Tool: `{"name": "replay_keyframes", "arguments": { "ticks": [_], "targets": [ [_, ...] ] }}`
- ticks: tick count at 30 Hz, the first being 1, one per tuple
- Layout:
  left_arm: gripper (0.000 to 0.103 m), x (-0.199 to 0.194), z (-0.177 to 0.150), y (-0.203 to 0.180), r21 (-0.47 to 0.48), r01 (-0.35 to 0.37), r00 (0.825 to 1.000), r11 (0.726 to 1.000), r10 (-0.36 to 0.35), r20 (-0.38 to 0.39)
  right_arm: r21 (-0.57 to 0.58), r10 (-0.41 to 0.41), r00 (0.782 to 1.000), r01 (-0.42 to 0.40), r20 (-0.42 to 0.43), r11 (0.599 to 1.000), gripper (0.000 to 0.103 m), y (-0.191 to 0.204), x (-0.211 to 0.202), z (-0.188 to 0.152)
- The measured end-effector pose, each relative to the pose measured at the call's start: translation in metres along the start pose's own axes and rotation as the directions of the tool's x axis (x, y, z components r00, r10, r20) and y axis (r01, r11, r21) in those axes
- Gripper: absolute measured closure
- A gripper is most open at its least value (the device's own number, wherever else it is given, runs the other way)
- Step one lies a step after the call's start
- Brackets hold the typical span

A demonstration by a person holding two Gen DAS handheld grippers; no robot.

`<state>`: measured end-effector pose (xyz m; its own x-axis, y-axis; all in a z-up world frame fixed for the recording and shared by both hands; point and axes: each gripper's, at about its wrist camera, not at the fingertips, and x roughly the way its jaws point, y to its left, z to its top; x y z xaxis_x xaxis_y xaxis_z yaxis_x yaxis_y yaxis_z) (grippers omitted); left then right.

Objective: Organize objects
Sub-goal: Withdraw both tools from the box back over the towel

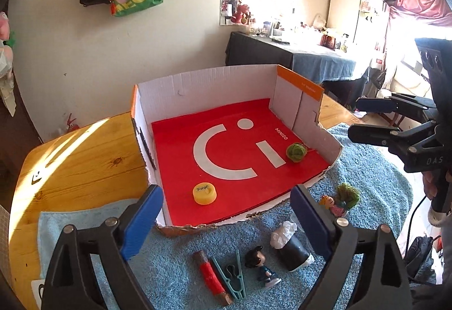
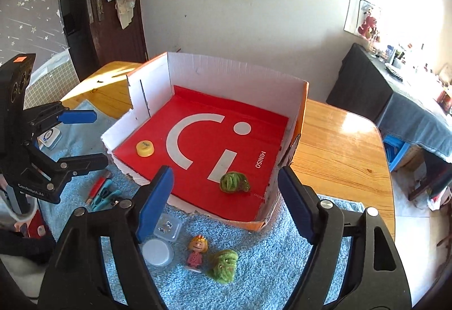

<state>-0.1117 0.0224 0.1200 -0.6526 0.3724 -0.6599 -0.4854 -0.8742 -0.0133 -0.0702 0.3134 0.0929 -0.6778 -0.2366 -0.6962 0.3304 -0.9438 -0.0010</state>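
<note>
An open cardboard box (image 1: 203,84) with a red floor sits on a blue towel (image 1: 367,174). Inside lie a yellow cap (image 1: 204,193) (image 2: 145,148) and a green yarn ball (image 1: 296,151) (image 2: 234,182). My left gripper (image 1: 227,197) hovers open over the box's torn front edge, nothing between its fingers. My right gripper (image 2: 226,177) hangs open above the box's near right corner, also empty. On the towel in front lie a girl figurine (image 2: 195,252), a green fuzzy toy (image 2: 223,264), a boy figurine (image 1: 261,266), a teal peg (image 1: 233,279) and a red-wrapped stick (image 1: 212,277).
A black cup stuffed with tissue (image 1: 291,247) lies on the towel. A clear round lid (image 2: 156,252) and a clear square case (image 2: 169,226) sit close to the box front. The wooden table (image 2: 339,146) extends on both sides. Bags hang on the wall behind.
</note>
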Motion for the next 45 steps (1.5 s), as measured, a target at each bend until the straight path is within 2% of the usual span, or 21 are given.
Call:
{"name": "replay_keyframes", "arguments": {
  "ticks": [2, 9, 15, 20, 26, 39, 45],
  "targets": [
    [0.004, -0.007, -0.004, -0.001, -0.012, -0.012, 1.0, 1.0, 0.013, 0.02, 0.01, -0.002, 1.0, 0.002, 0.021, 1.0, 0.025, 0.003, -0.007, -0.004],
    [0.003, -0.028, -0.022, 0.0, -0.086, -0.039, 0.995, 0.996, 0.047, 0.092, 0.022, -0.029, 0.996, 0.027, 0.089, 0.999, 0.021, 0.02, -0.03, -0.024],
    [0.001, -0.036, -0.042, -0.004, -0.108, -0.071, 0.989, 0.992, 0.084, 0.118, 0.072, -0.052, 0.985, 0.04, 0.167, 0.997, 0.011, 0.027, -0.051, -0.042],
    [0.0, -0.038, -0.06, -0.005, -0.147, -0.095, 0.986, 0.985, 0.114, 0.125, 0.099, -0.095, 0.975, 0.076, 0.203, 0.992, 0.01, 0.035, -0.056, -0.062],
    [0.0, -0.04, -0.079, -0.006, -0.173, -0.12, 0.981, 0.978, 0.143, 0.129, 0.155, -0.076, 0.975, 0.044, 0.208, 0.987, 0.008, 0.04, -0.048, -0.088],
    [0.0, -0.03, -0.116, -0.019, -0.188, -0.152, 0.981, 0.97, 0.171, 0.091, 0.221, -0.111, 0.979, 0.072, 0.172, 0.973, 0.008, 0.043, -0.025, -0.129],
    [0.0, -0.017, -0.126, -0.02, -0.193, -0.139, 0.988, 0.971, 0.15, 0.044, 0.248, -0.117, 0.983, 0.079, 0.141, 0.965, 0.008, 0.042, -0.014, -0.147]
  ]
}}
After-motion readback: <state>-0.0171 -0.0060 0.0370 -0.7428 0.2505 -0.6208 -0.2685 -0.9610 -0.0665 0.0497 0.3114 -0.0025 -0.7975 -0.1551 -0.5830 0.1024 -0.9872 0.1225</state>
